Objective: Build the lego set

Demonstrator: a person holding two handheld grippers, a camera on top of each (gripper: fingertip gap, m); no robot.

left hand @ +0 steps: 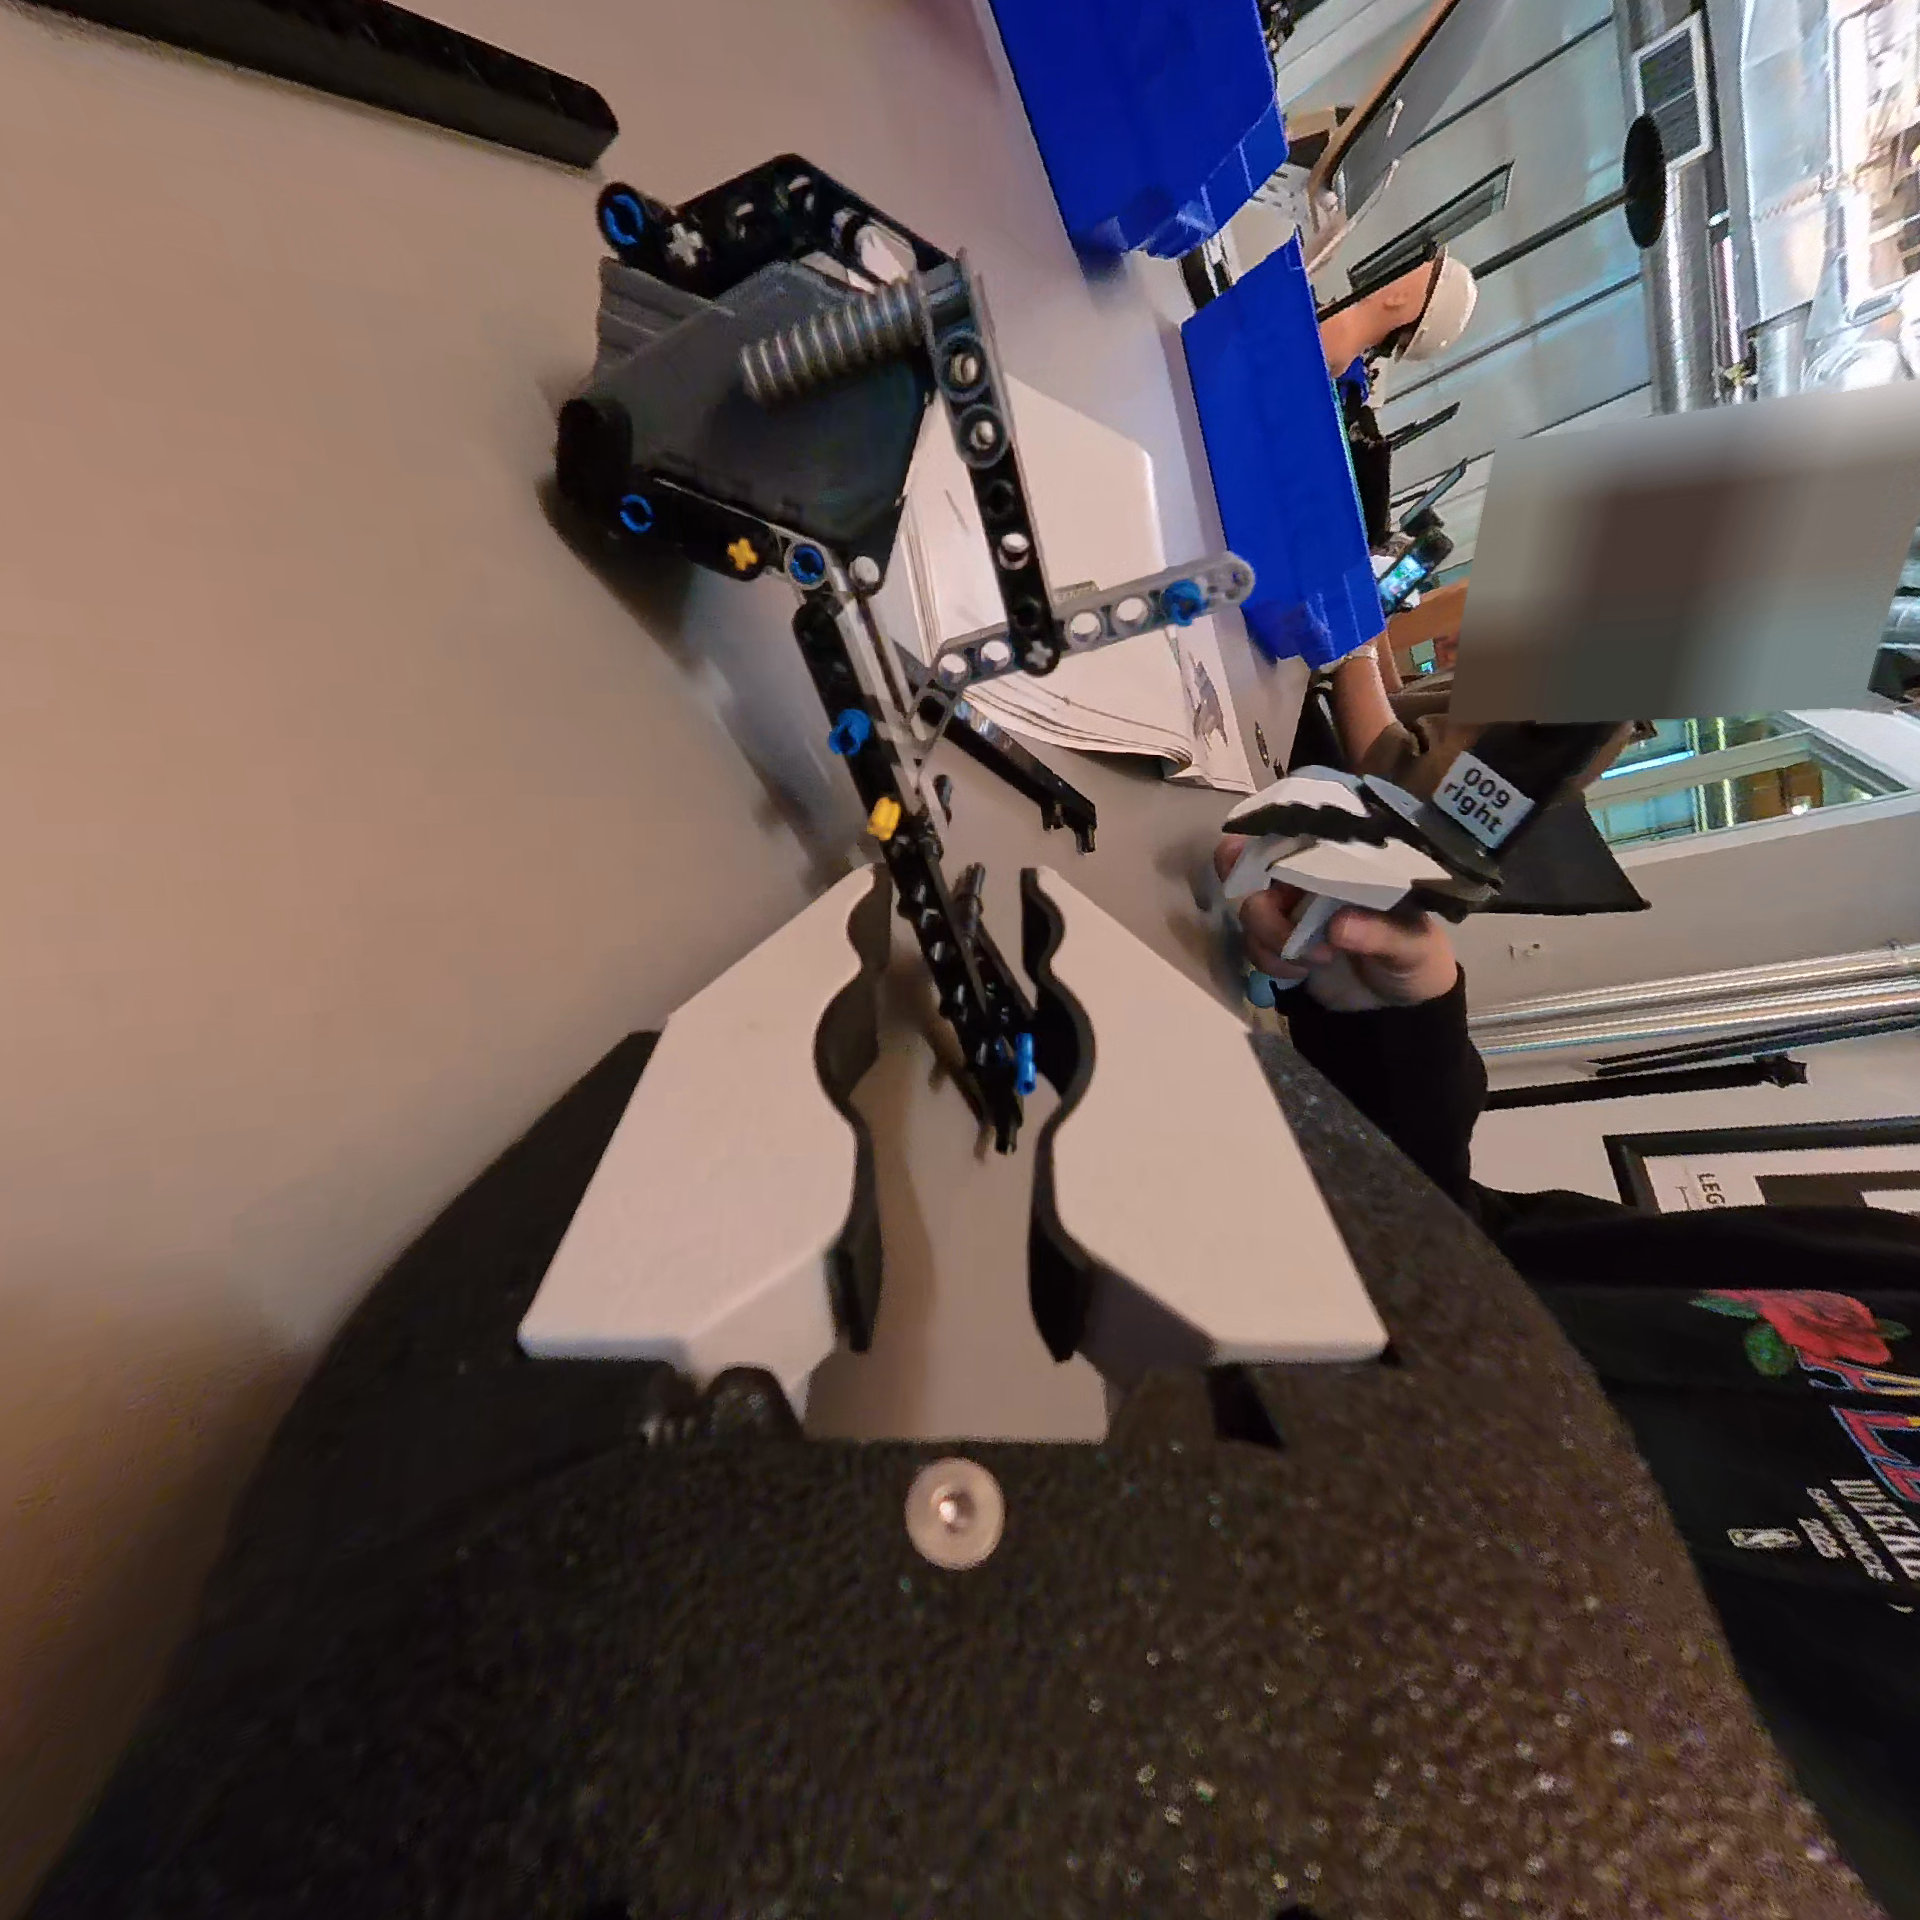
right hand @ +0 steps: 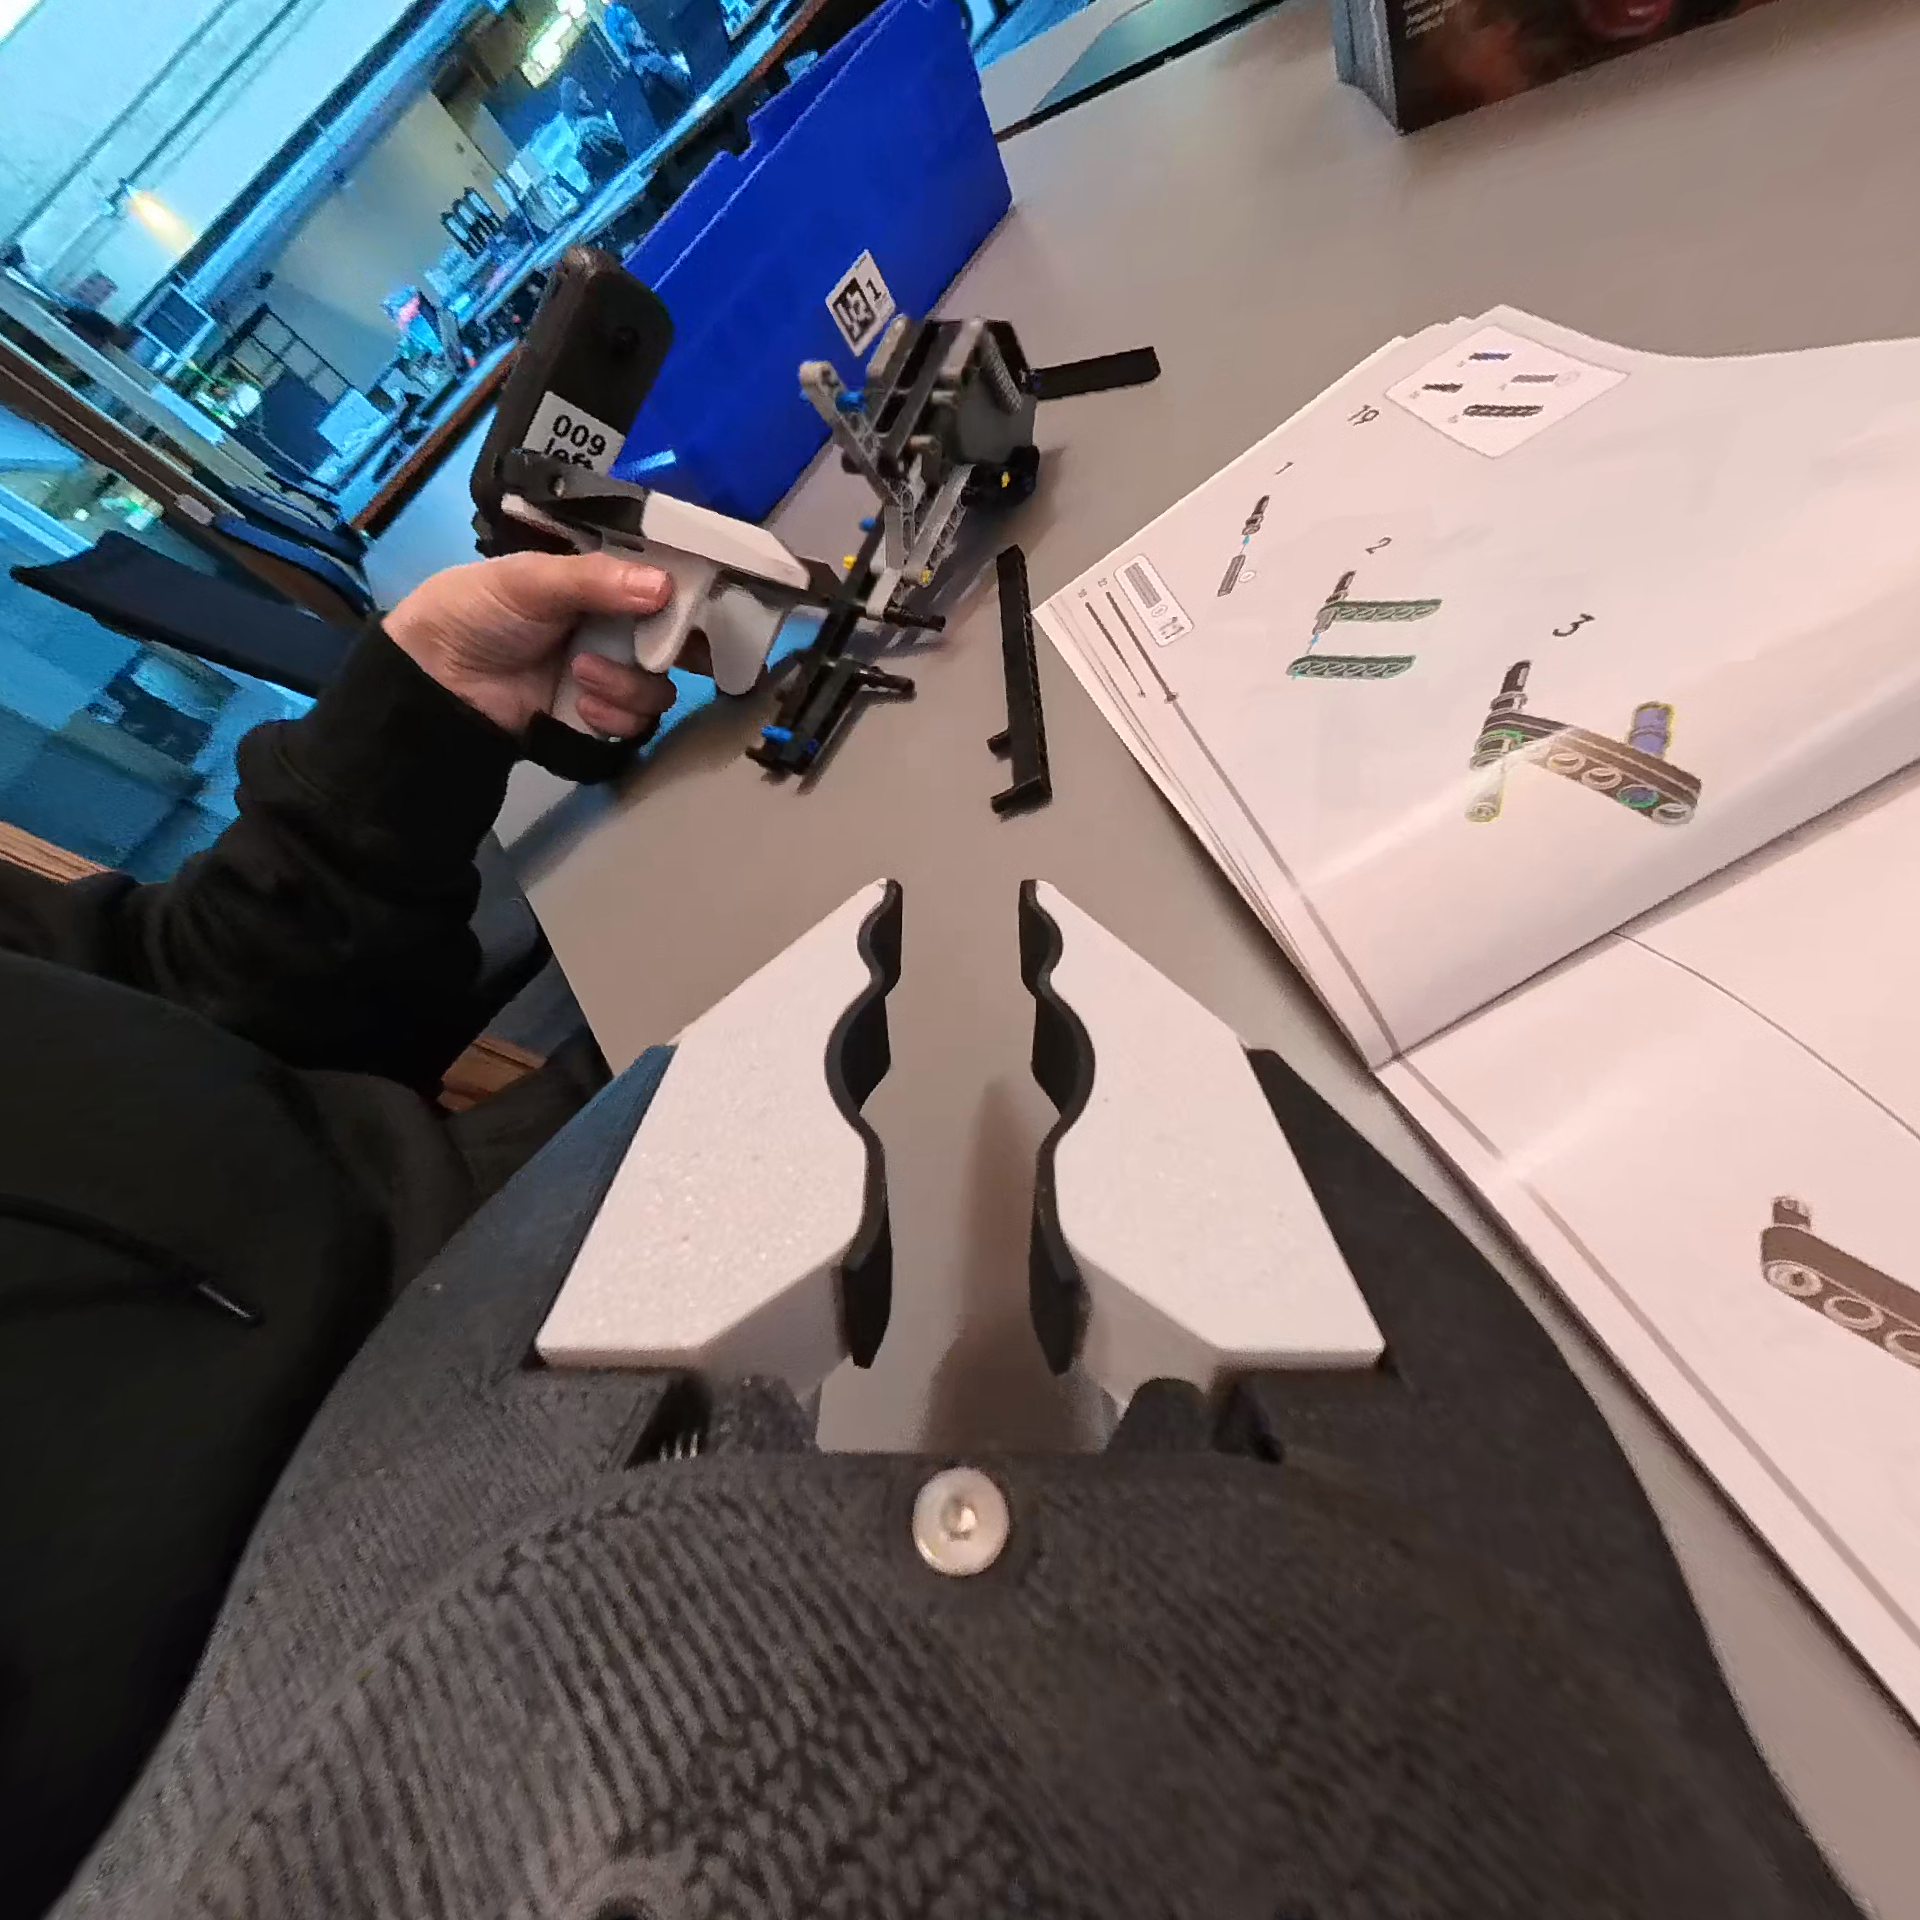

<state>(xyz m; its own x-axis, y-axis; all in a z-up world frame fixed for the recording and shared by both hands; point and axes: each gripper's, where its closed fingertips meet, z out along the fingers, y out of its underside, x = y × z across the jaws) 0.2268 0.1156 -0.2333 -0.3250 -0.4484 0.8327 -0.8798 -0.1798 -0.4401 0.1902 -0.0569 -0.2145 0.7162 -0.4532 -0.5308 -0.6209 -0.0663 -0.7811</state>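
Note:
A part-built Lego model [left hand: 769, 436] of black and grey beams, a grey block and a worm gear lies on the grey table [left hand: 260, 727]. One long black beam [left hand: 940, 935] of the model runs between the fingers of my left gripper [left hand: 956, 883]. The jaws are open around the beam, with a gap on each side. In the right wrist view the model [right hand: 966, 416] lies ahead, with the left gripper [right hand: 790, 623] at its near end. My right gripper [right hand: 961, 894] is open and empty over bare table. It also shows in the left wrist view [left hand: 1231, 852], held in a hand.
A loose black beam [right hand: 1018, 675] lies between the model and the open instruction booklet [right hand: 1455, 623]. Another black beam [right hand: 1091, 369] lies behind the model. Blue bins [right hand: 831, 208] stand along the far edge. A box [right hand: 1558, 52] sits at the far right. One gripper's finger ends stand about 20 centimetres off the other's.

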